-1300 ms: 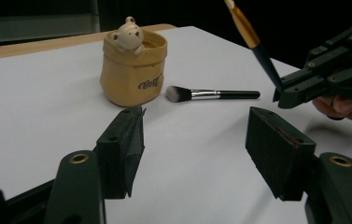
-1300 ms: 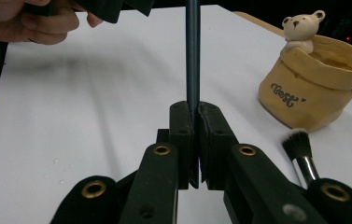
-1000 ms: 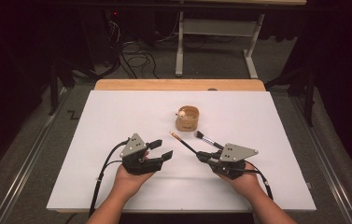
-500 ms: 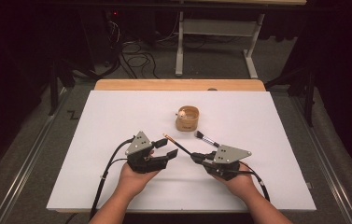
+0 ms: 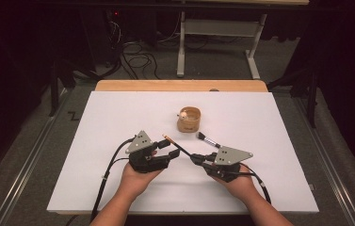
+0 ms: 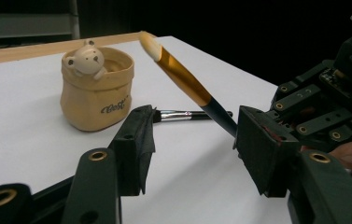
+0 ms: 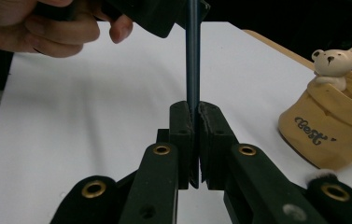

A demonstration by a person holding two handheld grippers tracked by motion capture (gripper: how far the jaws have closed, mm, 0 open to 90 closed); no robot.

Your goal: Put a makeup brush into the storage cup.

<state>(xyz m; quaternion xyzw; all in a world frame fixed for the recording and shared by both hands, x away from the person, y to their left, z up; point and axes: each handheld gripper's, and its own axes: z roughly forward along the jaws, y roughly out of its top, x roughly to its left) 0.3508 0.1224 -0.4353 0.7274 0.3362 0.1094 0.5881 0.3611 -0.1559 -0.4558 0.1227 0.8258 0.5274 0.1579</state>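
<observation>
My right gripper (image 5: 197, 159) (image 7: 195, 116) is shut on the dark handle of a makeup brush (image 5: 177, 146) (image 7: 193, 56). The brush slants up and left, with a gold ferrule and a cream tip (image 6: 183, 77). My left gripper (image 5: 170, 153) (image 6: 194, 135) stands open around that handle. Its jaws have just been closing, with the handle between them, close to the right pad (image 6: 257, 149) and not pressed. A tan bear pot (image 5: 189, 120) (image 6: 96, 88) (image 7: 332, 121) stands beyond. A second, black-handled brush (image 5: 208, 140) (image 6: 187, 114) lies flat on the table beside the pot.
The white table top (image 5: 118, 117) has a wooden strip (image 5: 180, 85) along its far edge. Cables and a metal stand (image 5: 217, 28) are on the dark floor beyond. The person's left hand (image 7: 47, 28) is at the top left of the right gripper view.
The right gripper has carried the brush a little leftward, between the left gripper's jaws. The left jaws have narrowed around the handle.
</observation>
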